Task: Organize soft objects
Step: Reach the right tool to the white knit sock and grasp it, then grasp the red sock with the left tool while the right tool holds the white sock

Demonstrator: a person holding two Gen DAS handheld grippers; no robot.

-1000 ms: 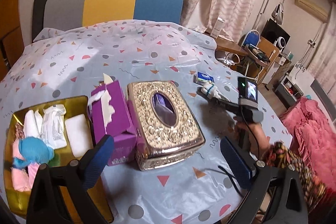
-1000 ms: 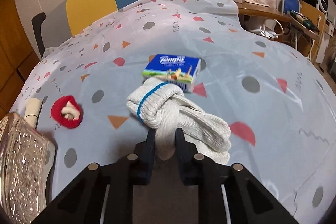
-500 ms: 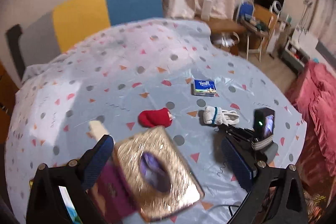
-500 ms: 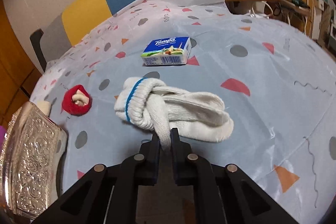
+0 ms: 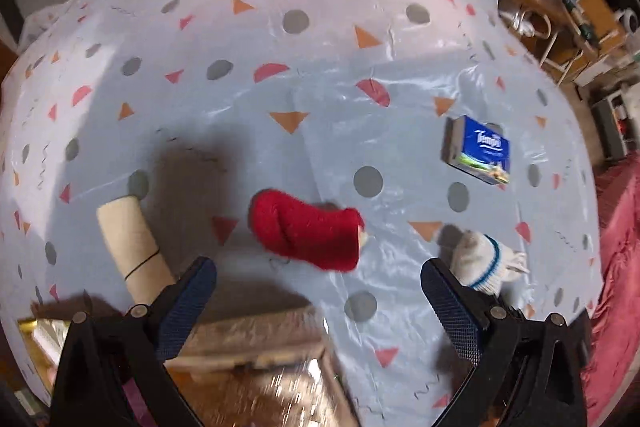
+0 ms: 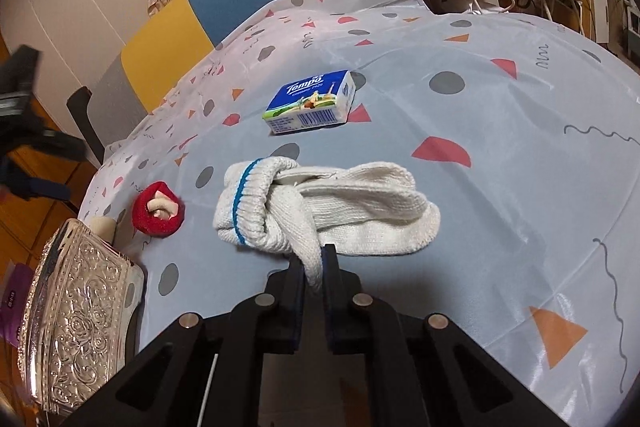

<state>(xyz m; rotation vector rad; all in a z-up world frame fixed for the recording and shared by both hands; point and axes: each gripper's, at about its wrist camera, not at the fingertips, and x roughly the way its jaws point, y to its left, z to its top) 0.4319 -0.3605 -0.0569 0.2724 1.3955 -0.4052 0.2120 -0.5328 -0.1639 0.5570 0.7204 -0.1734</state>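
Note:
A bundle of white knit gloves with a blue cuff stripe (image 6: 320, 205) lies on the patterned tablecloth. My right gripper (image 6: 311, 259) is shut on a fold of its near edge. The same white bundle (image 5: 482, 261) shows at the right of the left wrist view. A rolled red sock (image 5: 306, 229) lies in the middle there, just beyond my left gripper (image 5: 320, 287), which hangs open above the table with nothing between its fingers. The red sock (image 6: 158, 209) also shows left of the white bundle in the right wrist view.
A blue Tempo tissue pack (image 6: 310, 103) lies beyond the gloves. An ornate silver tissue box (image 6: 76, 315) stands at the left, with a cream roll (image 5: 134, 247) beside it. A multicoloured chair (image 6: 208, 19) stands behind the table. The tissue pack (image 5: 478, 151) lies at the right.
My left gripper swung away from the tray and tissue boxes to hang over the red sock, now pointing down. My right gripper's fingers closed tighter on the white glove bundle.

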